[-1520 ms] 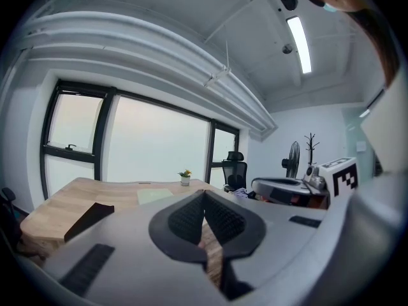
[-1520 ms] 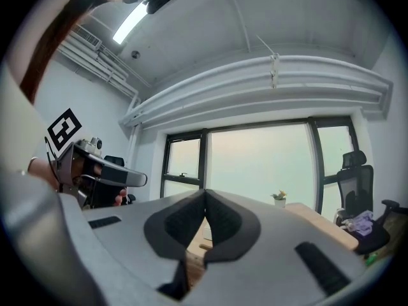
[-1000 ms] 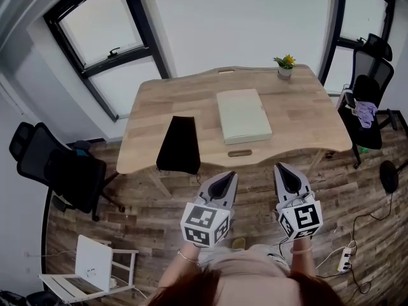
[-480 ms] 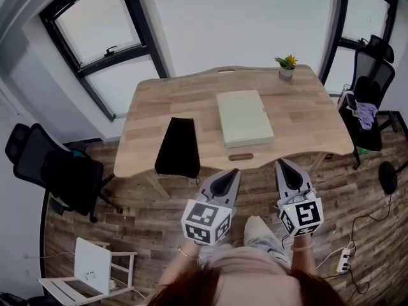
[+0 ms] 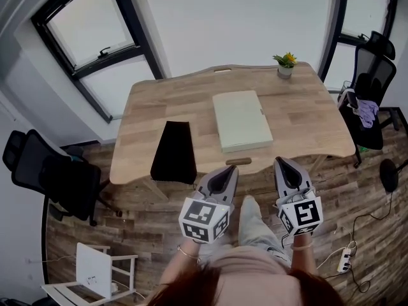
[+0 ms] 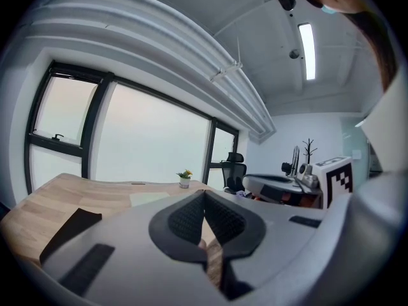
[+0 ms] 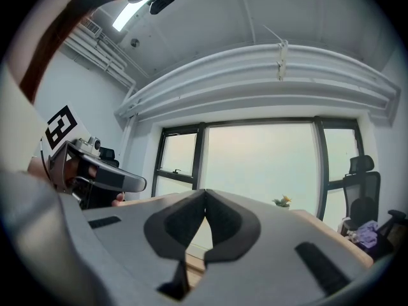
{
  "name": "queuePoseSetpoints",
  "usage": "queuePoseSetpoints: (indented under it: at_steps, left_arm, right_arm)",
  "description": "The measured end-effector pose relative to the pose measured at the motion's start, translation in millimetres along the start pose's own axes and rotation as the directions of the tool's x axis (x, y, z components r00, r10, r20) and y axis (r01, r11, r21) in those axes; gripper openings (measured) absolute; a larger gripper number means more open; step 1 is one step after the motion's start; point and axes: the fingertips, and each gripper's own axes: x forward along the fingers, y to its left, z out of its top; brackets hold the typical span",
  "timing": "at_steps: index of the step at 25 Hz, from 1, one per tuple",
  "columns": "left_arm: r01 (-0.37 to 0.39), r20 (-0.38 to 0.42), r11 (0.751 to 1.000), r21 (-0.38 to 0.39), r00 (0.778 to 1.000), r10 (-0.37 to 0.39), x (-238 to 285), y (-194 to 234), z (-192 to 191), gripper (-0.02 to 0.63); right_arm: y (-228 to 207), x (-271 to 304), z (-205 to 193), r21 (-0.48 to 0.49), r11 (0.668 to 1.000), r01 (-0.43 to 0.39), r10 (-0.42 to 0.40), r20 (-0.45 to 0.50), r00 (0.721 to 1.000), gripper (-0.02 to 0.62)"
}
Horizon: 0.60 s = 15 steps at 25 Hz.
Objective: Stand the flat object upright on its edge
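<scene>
A flat pale green book-like object lies flat on the middle of the wooden table; in the left gripper view it shows as a pale slab far off on the tabletop. My left gripper and right gripper hover side by side off the table's near edge, above the floor, pointing toward the table. Both are shut with nothing between the jaws. Neither touches the flat object.
A black cloth-like item lies at the table's near left and overhangs the edge. A small potted plant stands at the far right corner. Office chairs flank the table. A white folding stand sits on the floor at left.
The view has drawn slightly nearer the table, and the table has shifted a little lower-left in the head view. A leg now shows between the grippers. Both grippers stay shut.
</scene>
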Motion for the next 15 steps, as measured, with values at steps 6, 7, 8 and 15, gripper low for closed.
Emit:
queuePoseSetpoints:
  at_steps: [6,7,8,15]
  left_arm:
    - [-0.012,-0.013,1.0,-0.008,1.0,0.012,25.1,16.6,-0.3,0.011]
    - [-0.015,-0.016,1.0,-0.011,1.0,0.015,30.2,20.5,-1.0,0.011]
    - [-0.018,-0.02,1.0,-0.014,1.0,0.018,35.7,24.3,-1.8,0.011]
    - [-0.029,-0.041,1.0,-0.013,0.999,0.028,74.0,45.7,3.4,0.011]
  right_arm:
    - [-14.7,25.9,-7.2,-0.017,1.0,-0.008,0.008,0.002,1.0,0.0]
    - [-16.7,30.6,-7.3,-0.017,1.0,-0.01,0.01,0.002,1.0,0.0]
    - [-19.2,35.3,-7.5,-0.017,1.0,-0.012,0.012,0.001,1.0,0.0]
    - [-40.9,71.4,-15.0,-0.005,1.0,-0.027,0.027,-0.021,0.999,0.0]
